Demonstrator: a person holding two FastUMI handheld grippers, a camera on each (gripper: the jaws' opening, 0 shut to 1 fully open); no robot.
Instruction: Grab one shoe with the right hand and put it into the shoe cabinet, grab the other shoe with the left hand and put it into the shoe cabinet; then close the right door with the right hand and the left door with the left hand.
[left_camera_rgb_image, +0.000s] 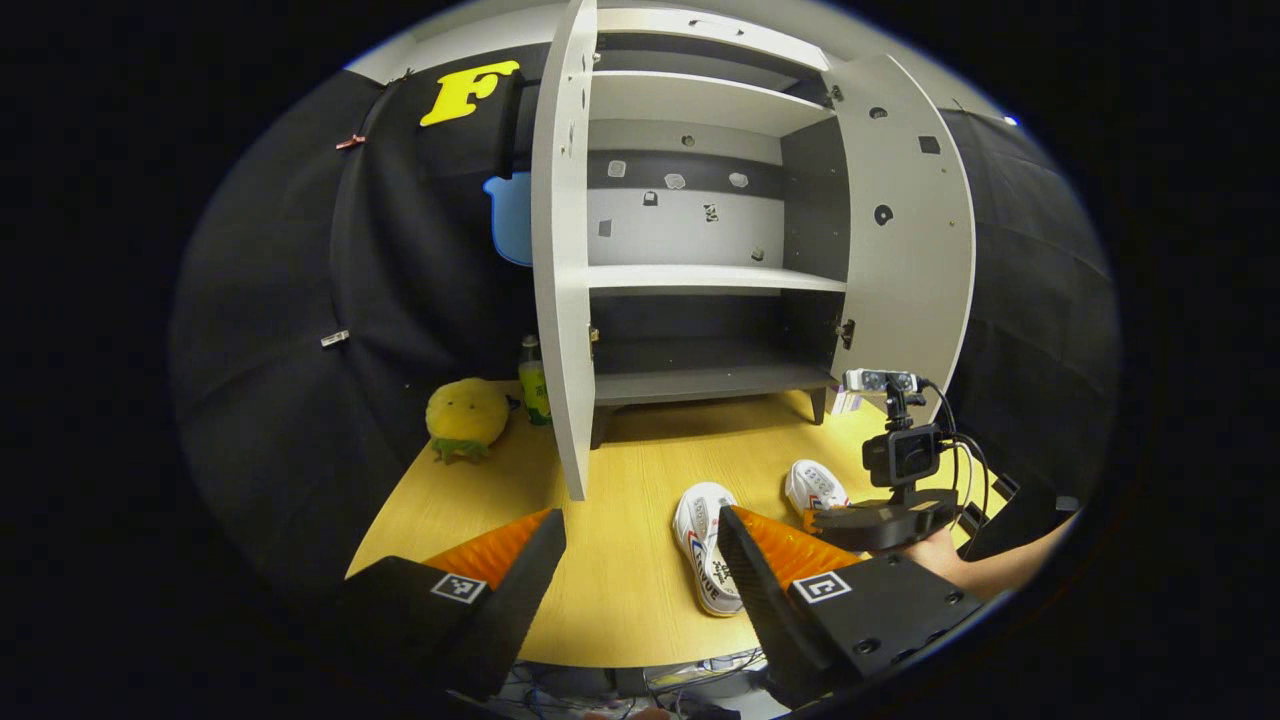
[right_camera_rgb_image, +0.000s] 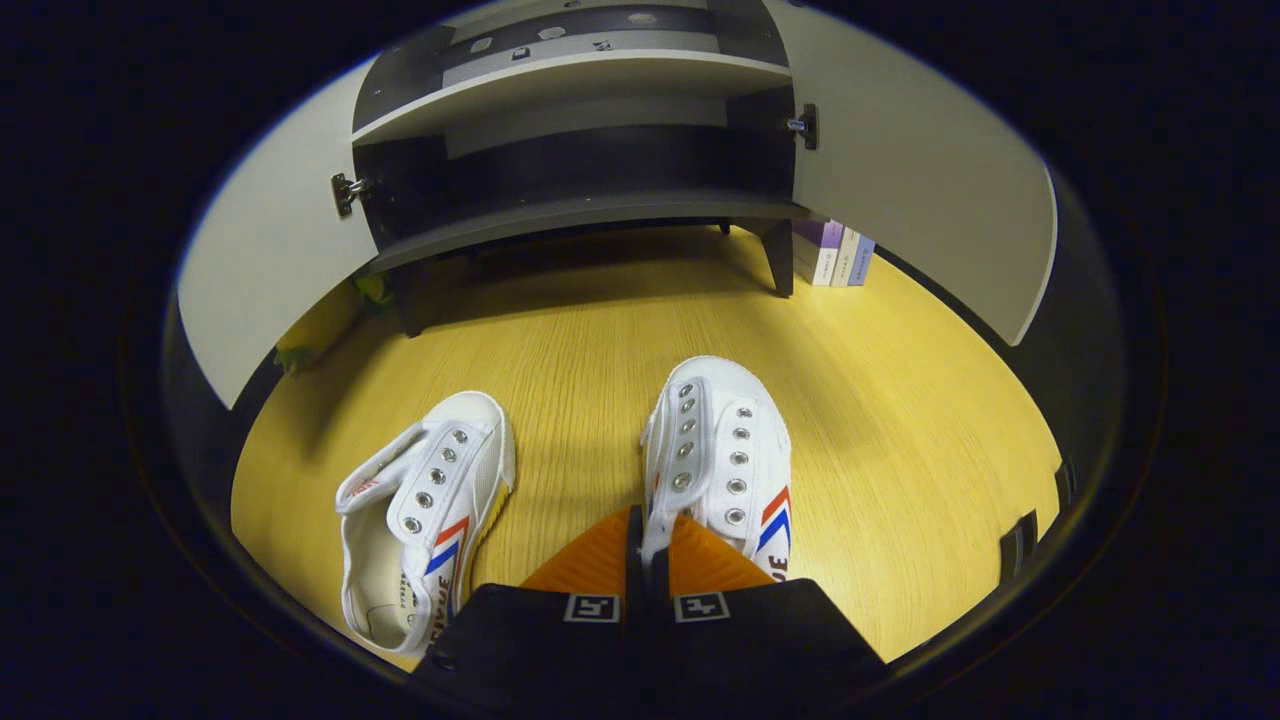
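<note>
Two white canvas shoes with red and blue stripes lie on the wooden table in front of the shoe cabinet. Both cabinet doors stand wide open: the left door and the right door. In the right gripper view my right gripper is shut on the inner collar edge of the right-hand shoe, which still rests on the table. The other shoe lies apart to its left. My left gripper hangs open near the table's front edge, just left of that shoe. The right gripper and a hand show beyond.
A yellow plush toy and a green bottle sit left of the cabinet, behind its left door. Books stand by the cabinet's right leg. The low dark bottom shelf is bare, and so is the white shelf above.
</note>
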